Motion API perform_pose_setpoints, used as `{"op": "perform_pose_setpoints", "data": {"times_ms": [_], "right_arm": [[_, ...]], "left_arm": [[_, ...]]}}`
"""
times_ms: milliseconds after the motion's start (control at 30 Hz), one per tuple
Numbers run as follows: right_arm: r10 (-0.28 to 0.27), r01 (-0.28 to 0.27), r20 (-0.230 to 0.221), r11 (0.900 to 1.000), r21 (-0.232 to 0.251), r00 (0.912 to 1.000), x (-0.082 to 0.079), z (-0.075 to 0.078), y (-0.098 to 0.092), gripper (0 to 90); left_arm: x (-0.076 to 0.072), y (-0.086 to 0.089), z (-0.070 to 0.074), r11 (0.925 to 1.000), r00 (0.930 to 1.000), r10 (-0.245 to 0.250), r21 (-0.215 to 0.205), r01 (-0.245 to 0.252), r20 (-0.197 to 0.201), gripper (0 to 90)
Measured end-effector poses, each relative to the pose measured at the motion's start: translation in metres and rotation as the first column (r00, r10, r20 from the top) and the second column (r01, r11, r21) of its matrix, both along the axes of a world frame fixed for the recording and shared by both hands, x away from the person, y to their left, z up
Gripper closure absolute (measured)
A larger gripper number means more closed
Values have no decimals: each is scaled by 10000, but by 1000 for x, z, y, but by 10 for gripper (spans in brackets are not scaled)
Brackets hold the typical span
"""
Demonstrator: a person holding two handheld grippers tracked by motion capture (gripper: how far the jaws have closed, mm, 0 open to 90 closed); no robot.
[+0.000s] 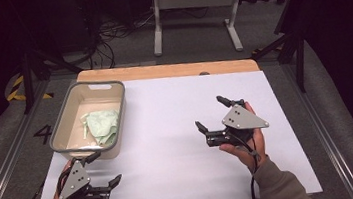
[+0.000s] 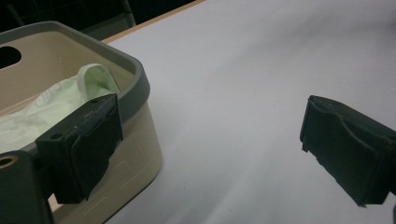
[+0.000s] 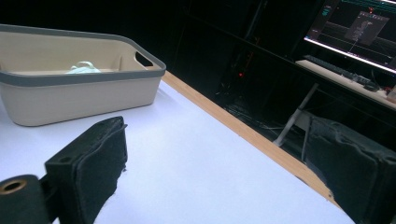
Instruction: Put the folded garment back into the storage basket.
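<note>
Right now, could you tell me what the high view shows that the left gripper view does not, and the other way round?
The high view takes in both tools, the left tool near the basket's corner and the right tool out over the white table, both open and holding nothing, plus the floor beyond. The left gripper view gives a close look at the basket's outer side wall and at how one jaw overlaps the grey rim. Both show the beige basket with the pale green cloth lying inside.

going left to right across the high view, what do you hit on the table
left gripper and the bin with the pale green cloth at the left → bare white table top → right gripper, jaws apart, held in the person's right hand
</note>
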State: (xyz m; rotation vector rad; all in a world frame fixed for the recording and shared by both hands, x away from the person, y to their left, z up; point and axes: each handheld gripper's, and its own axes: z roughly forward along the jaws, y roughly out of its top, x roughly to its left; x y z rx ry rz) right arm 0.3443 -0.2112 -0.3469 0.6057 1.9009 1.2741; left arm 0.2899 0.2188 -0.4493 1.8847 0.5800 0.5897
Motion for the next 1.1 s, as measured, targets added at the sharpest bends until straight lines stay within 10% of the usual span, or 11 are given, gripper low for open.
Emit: {"op": "perform_pose_setpoints", "data": {"times_ms": [1100], "right_arm": [[-120,112,-115,9973,-727,9999,-25,-26,-34,72]], "left_arm": [[-1,-2,1,9998,9999,-128,151,127,71,43]]}}
